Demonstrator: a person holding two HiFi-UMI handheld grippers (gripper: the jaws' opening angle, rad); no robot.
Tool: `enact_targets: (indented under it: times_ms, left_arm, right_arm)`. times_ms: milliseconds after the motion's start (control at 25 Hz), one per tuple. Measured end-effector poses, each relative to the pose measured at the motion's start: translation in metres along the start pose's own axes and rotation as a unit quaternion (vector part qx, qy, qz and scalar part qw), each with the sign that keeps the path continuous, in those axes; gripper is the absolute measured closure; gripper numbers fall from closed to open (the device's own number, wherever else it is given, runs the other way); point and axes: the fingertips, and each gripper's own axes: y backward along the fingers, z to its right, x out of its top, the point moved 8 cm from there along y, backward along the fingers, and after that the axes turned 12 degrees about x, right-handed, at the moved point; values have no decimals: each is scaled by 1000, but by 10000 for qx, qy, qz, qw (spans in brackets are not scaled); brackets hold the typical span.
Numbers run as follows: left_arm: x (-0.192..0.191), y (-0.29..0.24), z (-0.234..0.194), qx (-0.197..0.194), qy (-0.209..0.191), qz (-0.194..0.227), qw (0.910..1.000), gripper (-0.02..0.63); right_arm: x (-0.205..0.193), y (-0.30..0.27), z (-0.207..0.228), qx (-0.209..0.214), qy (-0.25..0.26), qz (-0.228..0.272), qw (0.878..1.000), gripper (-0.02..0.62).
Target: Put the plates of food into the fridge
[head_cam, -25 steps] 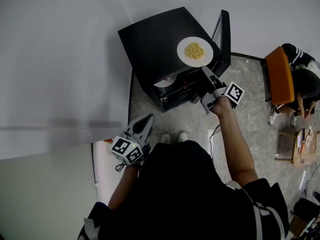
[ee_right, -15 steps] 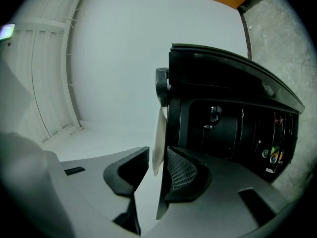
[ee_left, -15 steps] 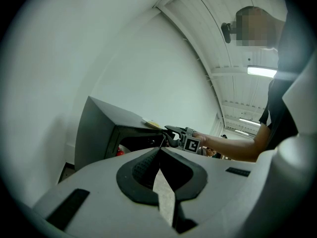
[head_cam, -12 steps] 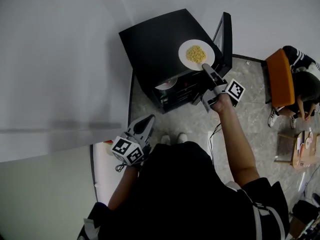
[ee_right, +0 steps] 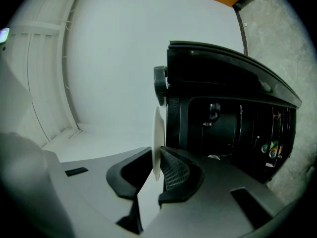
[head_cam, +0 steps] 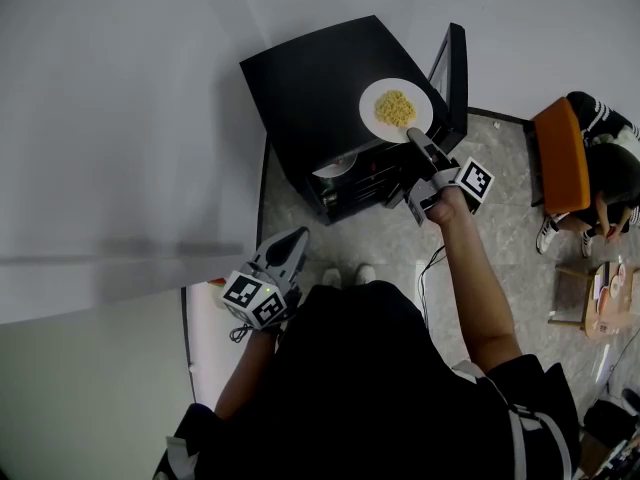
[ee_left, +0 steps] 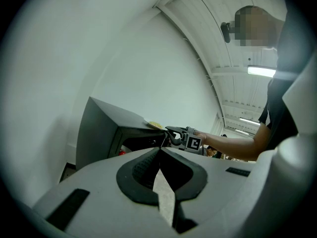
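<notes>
A white plate (head_cam: 396, 110) with a heap of yellow food hangs over the right corner of the black fridge's top (head_cam: 310, 78). My right gripper (head_cam: 412, 140) is shut on the plate's near rim. In the right gripper view the plate (ee_right: 157, 143) shows edge-on between the jaws, with the open fridge (ee_right: 223, 83) just beyond. A second white plate (head_cam: 333, 165) sits on a shelf inside. My left gripper (head_cam: 290, 240) hangs low by the person's body, shut and empty; it (ee_left: 159, 150) faces the fridge (ee_left: 99, 118) from a distance.
The fridge door (head_cam: 455, 68) stands open at the right. A person sits on an orange chair (head_cam: 558, 153) beyond it, near a small table (head_cam: 605, 293) with items. A cable (head_cam: 430, 268) lies on the stone floor. A white wall runs along the left.
The right gripper has carried the plate a little to the right and nearer over the fridge's top corner. The left gripper has stayed where it was.
</notes>
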Motion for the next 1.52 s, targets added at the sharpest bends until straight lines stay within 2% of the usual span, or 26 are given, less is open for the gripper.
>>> enact_targets:
  times_ms: [280, 600, 880, 1360, 1520]
  left_arm:
    - [1, -10, -6, -114, -7, -97, 9999, 583]
    - [5, -33, -17, -314, 6, -180, 9993, 584]
    - [-5, -13, 9, -484, 14, -201, 9986, 583]
    - [-12, -19, 11, -598, 34, -306, 9977, 584]
    - [-17, -24, 7, -617, 23, -318, 9976, 584]
  right_arm:
    - [-2, 6, 1, -22, -95, -108, 9999, 534]
    - [-4, 15, 3, 42, -309, 4, 9995, 535]
    - [-23, 68, -17, 210, -466, 42, 9987, 536]
    - [-24, 109, -8, 272, -489, 35, 9984, 537]
    - [-25, 117, 9, 188, -545, 132, 9983, 537]
